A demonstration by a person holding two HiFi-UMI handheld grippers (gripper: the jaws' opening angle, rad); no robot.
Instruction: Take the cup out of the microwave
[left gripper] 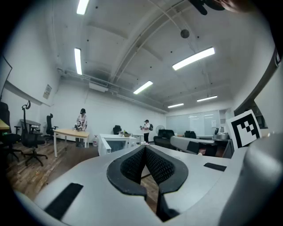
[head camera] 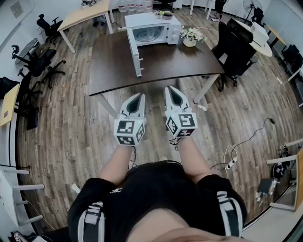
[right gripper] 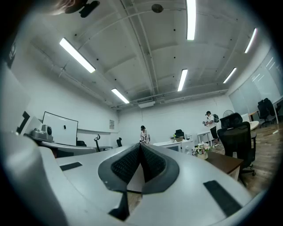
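Observation:
The white microwave (head camera: 152,28) stands at the far end of the dark brown table (head camera: 189,61), its door (head camera: 136,56) swung wide open toward me. Its lit cavity shows something pale inside; I cannot make out a cup. Both grippers hang side by side over the wooden floor, short of the table's near edge. My left gripper (head camera: 138,96) is shut and empty, and in its own view the left gripper (left gripper: 144,148) points level at the microwave (left gripper: 116,143). My right gripper (head camera: 169,89) is also shut with nothing in it, its tips (right gripper: 140,145) meeting.
A pot of flowers (head camera: 190,37) sits right of the microwave, and a bowl (head camera: 165,14) rests on top of it. A black office chair (head camera: 234,47) stands at the table's right. Cables (head camera: 232,160) lie on the floor. Two people stand at far desks.

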